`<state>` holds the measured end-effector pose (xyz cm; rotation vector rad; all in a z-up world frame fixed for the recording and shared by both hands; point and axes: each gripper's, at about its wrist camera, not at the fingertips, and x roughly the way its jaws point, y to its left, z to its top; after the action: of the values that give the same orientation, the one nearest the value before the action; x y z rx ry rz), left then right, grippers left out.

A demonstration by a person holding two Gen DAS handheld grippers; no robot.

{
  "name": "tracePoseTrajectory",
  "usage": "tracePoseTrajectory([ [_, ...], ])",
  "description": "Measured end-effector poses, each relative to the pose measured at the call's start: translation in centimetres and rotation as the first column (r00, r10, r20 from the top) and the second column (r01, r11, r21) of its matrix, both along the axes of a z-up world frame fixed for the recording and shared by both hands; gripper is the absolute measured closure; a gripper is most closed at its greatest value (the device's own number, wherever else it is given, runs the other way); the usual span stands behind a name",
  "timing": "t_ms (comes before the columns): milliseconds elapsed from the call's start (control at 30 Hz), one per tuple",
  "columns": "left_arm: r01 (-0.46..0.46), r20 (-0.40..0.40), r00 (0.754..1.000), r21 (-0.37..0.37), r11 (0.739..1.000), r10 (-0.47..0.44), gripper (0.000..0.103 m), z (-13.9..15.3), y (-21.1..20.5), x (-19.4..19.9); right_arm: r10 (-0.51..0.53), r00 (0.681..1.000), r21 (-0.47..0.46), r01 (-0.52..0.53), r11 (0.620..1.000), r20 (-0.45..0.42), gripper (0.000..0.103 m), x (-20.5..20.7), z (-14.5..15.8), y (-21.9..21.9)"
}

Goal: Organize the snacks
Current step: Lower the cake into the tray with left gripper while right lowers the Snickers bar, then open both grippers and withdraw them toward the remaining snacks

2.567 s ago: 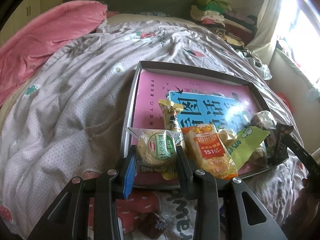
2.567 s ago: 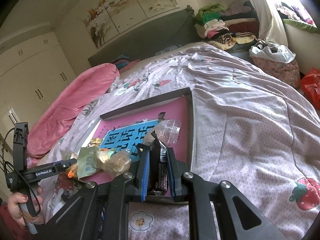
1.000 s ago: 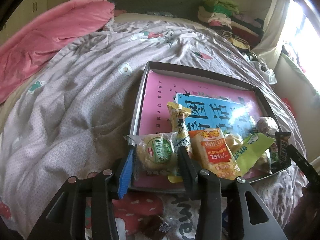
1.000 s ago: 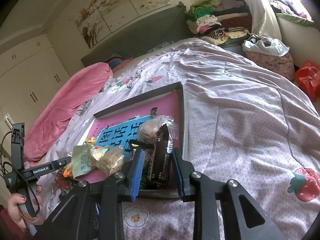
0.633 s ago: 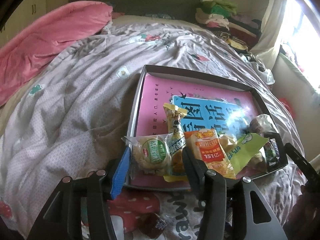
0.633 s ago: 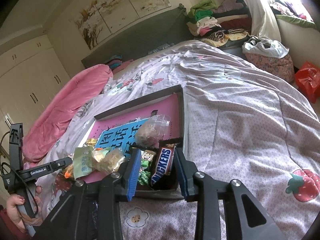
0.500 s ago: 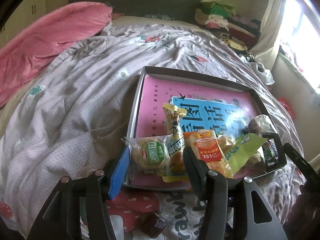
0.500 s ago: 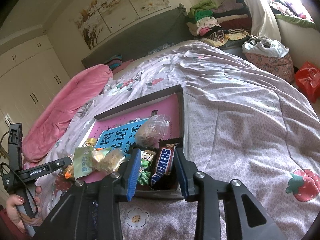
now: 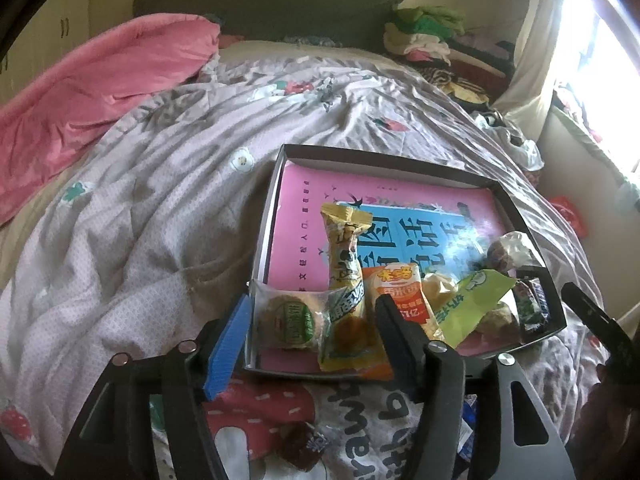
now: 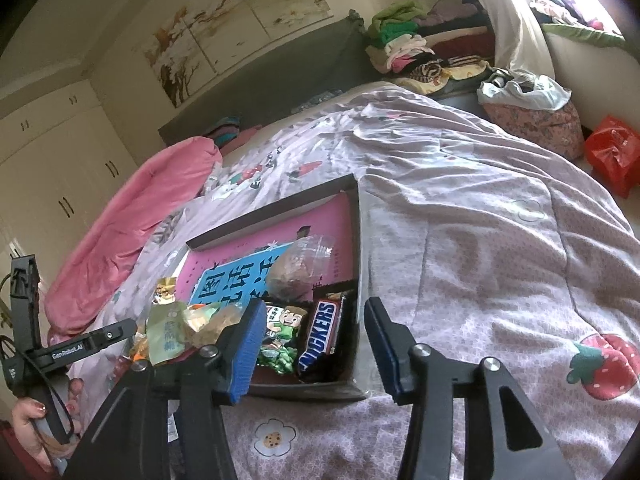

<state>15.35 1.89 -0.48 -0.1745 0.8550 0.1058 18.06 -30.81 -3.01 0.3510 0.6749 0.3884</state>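
Dark cardboard tray (image 9: 276, 184) on your bed (image 9: 140, 208), pink-lined. Left gripper (image 9: 310, 334): jaws wide, empty, framing the round green-label cake (image 9: 290, 322) at the tray's 7 o'clock corner. Right gripper (image 10: 314, 346): jaws wide, empty, around the Snickers bar (image 10: 322, 334) at its 5 o'clock corner.

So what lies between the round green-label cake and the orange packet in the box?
In the left wrist view, a tall yellow snack packet lies between the round cake and the orange packet, overlapping both.
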Motion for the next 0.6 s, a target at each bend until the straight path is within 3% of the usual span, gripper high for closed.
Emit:
tracePoseTrajectory([
  [600,0.025,0.012,1.000,0.009,1.000,-0.025,0.028,1.3,-0.7,-1.1,0.014,0.992,-0.008,-0.014,1.000,0.129,0.034,-1.7,2.4,0.3],
])
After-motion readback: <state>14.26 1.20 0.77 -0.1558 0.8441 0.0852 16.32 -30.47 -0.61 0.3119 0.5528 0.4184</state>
